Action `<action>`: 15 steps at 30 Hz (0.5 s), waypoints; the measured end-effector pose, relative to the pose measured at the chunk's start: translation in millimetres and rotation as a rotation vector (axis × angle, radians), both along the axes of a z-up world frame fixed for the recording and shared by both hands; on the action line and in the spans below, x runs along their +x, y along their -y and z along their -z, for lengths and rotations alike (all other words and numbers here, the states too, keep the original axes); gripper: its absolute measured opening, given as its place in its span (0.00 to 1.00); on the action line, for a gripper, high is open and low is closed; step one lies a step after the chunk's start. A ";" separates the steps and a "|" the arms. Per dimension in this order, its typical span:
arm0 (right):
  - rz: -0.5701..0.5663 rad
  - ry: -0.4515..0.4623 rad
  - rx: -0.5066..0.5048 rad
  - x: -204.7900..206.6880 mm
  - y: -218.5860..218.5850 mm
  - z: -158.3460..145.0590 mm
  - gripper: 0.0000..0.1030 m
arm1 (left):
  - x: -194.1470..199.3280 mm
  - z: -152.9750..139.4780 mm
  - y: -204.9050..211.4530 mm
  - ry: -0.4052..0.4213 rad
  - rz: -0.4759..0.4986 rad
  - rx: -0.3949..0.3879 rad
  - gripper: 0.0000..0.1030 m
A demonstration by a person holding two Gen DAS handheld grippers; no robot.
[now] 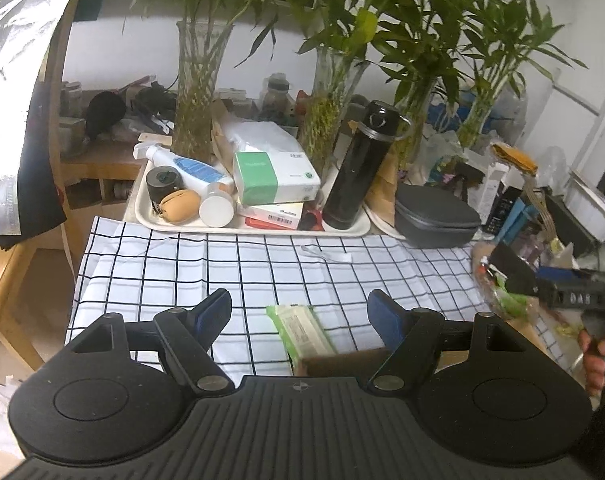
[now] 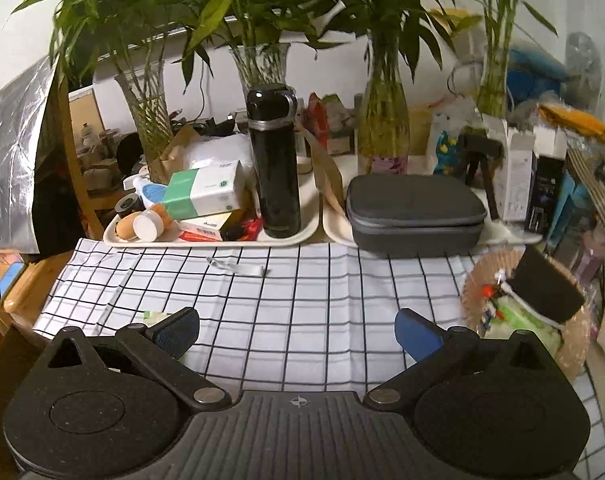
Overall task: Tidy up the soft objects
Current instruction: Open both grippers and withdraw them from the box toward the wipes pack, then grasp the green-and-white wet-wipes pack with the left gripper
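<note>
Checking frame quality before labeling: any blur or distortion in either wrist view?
Left wrist: right edge motion-blurred, smearing the right gripper; green wipes pack soft. Right wrist: woven basket at right blurred; thermos sharp. Both: fisheye bends the checked cloth lines.

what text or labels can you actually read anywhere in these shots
None reads cleanly.
Green tissue pack: print and a round logo, too small.
White box under it: barcode only, digits blurred.
Green wipes pack on the checked cloth: label blurred.
Right gripper: pale characters, blurred.
Black flask: no text visible.
</note>
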State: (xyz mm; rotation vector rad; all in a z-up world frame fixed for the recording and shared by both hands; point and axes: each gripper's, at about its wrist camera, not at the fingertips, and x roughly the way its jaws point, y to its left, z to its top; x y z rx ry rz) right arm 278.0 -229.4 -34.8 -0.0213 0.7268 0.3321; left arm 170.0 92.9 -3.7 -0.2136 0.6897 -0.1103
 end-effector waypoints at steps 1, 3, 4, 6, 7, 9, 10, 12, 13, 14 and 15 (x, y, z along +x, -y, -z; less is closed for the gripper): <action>-0.002 0.011 -0.011 -0.3 -1.0 0.7 1.00 | 3.6 1.4 -0.7 -0.003 -0.003 0.000 0.73; -0.007 0.022 -0.030 0.0 -2.0 1.9 1.00 | 10.5 4.8 -2.1 -0.008 -0.006 0.001 0.72; -0.012 0.022 -0.034 0.8 -1.4 2.5 1.00 | 14.4 6.9 -2.6 -0.011 -0.006 -0.002 0.72; -0.013 0.025 -0.044 2.2 0.3 3.4 1.00 | 21.6 11.7 -4.0 -0.017 -0.006 -0.009 0.72; -0.012 0.030 -0.046 3.0 1.8 3.6 1.00 | 24.3 13.4 -4.6 -0.018 -0.008 -0.014 0.73; -0.007 0.038 -0.047 5.1 4.6 3.4 1.00 | 31.5 18.5 -6.9 -0.019 -0.015 -0.030 0.73; -0.003 0.043 -0.049 6.1 6.0 3.4 1.00 | 35.8 21.5 -8.2 -0.022 -0.018 -0.039 0.73; 0.001 0.047 -0.053 8.1 7.3 3.4 1.00 | 45.6 27.8 -10.8 -0.032 -0.026 -0.056 0.73; -0.001 0.050 -0.055 8.9 8.2 3.8 1.00 | 50.9 31.0 -12.2 -0.042 -0.025 -0.064 0.72; -0.003 0.054 -0.059 9.8 8.7 4.4 1.00 | 56.3 34.2 -13.7 -0.052 -0.021 -0.072 0.72; -0.005 0.055 -0.062 11.1 9.2 5.4 1.00 | 60.5 36.5 -14.8 -0.058 -0.019 -0.077 0.72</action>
